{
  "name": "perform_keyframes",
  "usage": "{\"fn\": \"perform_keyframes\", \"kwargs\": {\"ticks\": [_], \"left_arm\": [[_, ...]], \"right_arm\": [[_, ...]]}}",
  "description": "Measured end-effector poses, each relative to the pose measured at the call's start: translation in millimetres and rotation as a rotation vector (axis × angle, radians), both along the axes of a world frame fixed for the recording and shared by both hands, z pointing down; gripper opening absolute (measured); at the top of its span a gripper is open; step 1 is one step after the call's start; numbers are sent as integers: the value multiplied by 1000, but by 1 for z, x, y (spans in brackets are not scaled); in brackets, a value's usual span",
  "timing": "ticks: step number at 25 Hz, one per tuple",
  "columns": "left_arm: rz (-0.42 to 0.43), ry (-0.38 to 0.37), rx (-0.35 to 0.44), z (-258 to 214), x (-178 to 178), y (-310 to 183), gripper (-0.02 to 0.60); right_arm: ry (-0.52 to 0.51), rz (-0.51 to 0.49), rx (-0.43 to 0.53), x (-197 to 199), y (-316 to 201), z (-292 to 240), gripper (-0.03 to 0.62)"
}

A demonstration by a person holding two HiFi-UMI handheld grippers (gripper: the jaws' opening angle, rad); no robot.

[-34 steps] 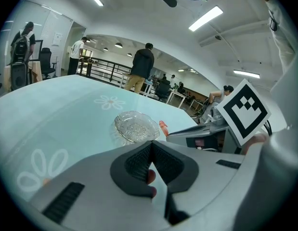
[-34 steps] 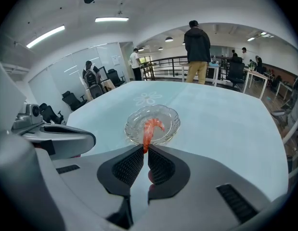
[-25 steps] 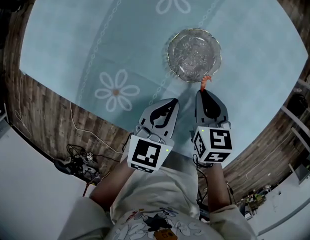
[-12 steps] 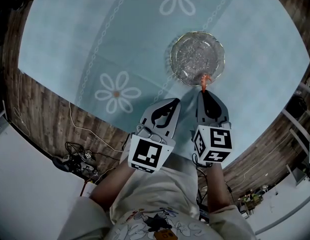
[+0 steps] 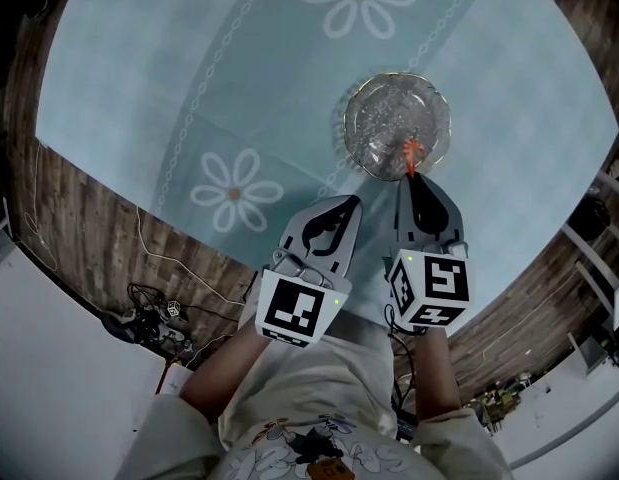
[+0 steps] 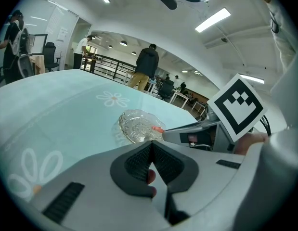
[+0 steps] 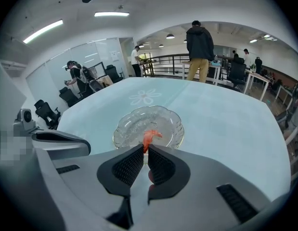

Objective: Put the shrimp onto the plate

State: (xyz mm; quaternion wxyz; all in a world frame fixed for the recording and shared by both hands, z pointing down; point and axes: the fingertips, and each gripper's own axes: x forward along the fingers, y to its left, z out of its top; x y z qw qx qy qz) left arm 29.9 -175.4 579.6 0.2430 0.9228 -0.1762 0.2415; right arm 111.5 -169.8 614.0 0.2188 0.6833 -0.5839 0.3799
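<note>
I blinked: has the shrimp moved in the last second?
Yes. The shrimp in the right gripper went forward, from the glass plate's near rim to above its bowl.

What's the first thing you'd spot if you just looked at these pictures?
The little orange shrimp, pinched in the tips of the right gripper, pokes out over the near side of the clear glass plate. Around them lies a pale blue tablecloth with big white flowers.
</note>
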Motion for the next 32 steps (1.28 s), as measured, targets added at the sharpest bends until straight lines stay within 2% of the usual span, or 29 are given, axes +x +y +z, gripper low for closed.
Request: {"fn": "perform_keyframes", "kwargs": {"ticks": [9,15,16,18,19,27,32], "left_arm": [[-23,-2,2,1,-4,-20,8],[-31,-7,-3,4,-10,-25,8],[-32,-7,-3,4,-12,-26,8],[-35,-8,-1,4,-14,-27,8],[-35,-8,0,4,-15,-28,8],[-37,2,18,-6,-17,-24,8],[-40,13,43,-22,-17,-20,8]], "right_arm": [[-6,-13,-6,-2,-30,8,44],[1,19,-23,1,-35,12,46],[4,19,-24,1,-35,12,53],[1,13,-23,-2,-35,11,111],[-1,13,-19,-4,-34,10,112],[1,21,27,-8,-28,-7,110],[-14,35,62,-9,-18,-24,73]]}}
